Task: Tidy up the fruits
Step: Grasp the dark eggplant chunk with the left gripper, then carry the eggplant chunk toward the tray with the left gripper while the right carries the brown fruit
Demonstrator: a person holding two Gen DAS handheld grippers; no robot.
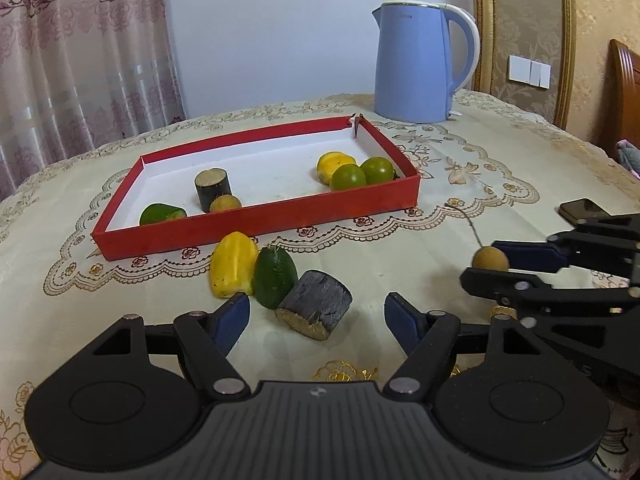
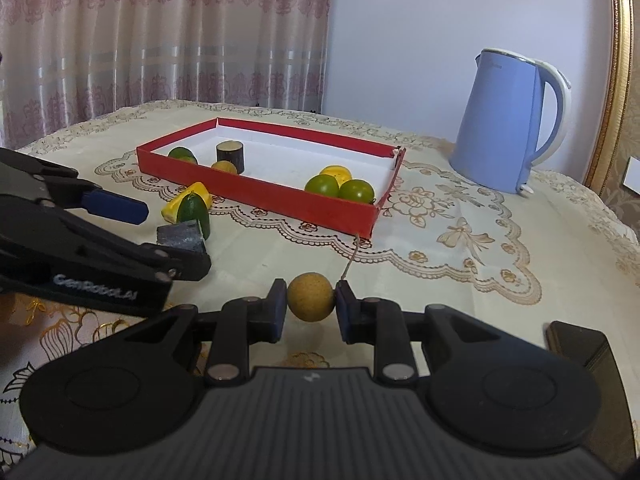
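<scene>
Blue kettle (image 1: pixel 416 64) behind red tray (image 1: pixel 256 222).

Right gripper (image 2: pixel 311 306): clamped on a round tan fruit (image 2: pixel 311 297).
Red tray (image 2: pixel 256 192): set beyond, fruit inside.
Kettle (image 2: pixel 508 124): stood far right.

A pale blue electric kettle (image 1: pixel 416 64) with a white handle stood upright on the cream embroidered tablecloth (image 1: pixel 460 184), near the table's far edge. A dark phone (image 1: pixel 583 210) lay flat on the cloth, well apart from the kettle. Patterned pink curtains (image 2: pixel 160 40) hung behind the table, beside a plain pale wall (image 1: pixel 272 32). A gold-framed panel (image 1: pixel 524 28) rose behind the kettle, and white wall switches (image 1: pixel 529 71) sat on patterned wallpaper next to a wooden headboard (image 1: pixel 624 92).
</scene>
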